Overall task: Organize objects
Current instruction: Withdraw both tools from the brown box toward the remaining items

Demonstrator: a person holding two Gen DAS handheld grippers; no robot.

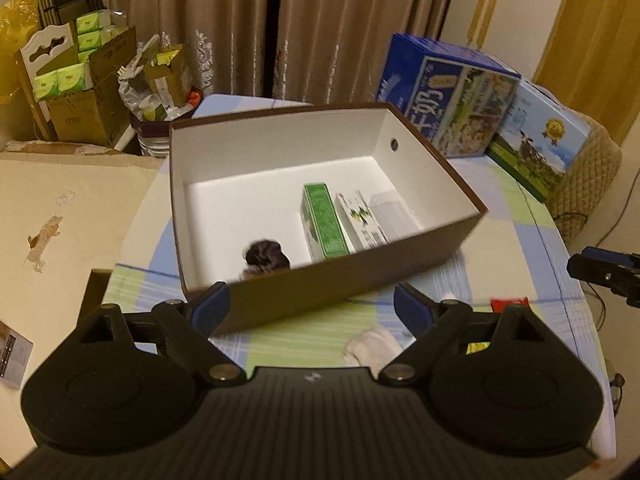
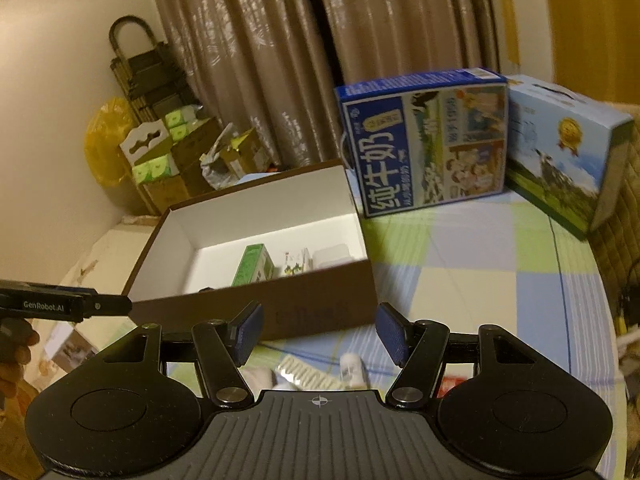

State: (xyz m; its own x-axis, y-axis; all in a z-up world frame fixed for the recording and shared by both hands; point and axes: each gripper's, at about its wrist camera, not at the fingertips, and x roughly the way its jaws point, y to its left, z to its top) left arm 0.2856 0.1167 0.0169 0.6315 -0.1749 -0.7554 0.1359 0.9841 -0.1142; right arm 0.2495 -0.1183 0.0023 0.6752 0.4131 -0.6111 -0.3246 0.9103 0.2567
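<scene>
A brown shoe box (image 1: 360,276) with a white inside stands open on the checked tablecloth (image 1: 312,340). In it lie a green carton (image 1: 324,220), a white carton with a yellow-green print (image 1: 358,220), a pale box (image 1: 394,212) and a dark fuzzy thing (image 1: 266,258). My left gripper (image 1: 312,308) is open just before the box's near wall, nothing between its fingers. My right gripper (image 2: 322,330) is open too, held above the cloth in front of the box (image 2: 320,292). Beneath it lie a white packet (image 2: 306,374) and a small white bottle (image 2: 354,366).
Two milk cases, a blue one (image 2: 428,140) and a pale blue one (image 2: 560,148), stand behind the box to the right. A white cloth (image 1: 374,346) and a red item (image 1: 509,303) lie on the near cloth. Cardboard boxes (image 1: 84,92) crowd the far left by the curtain.
</scene>
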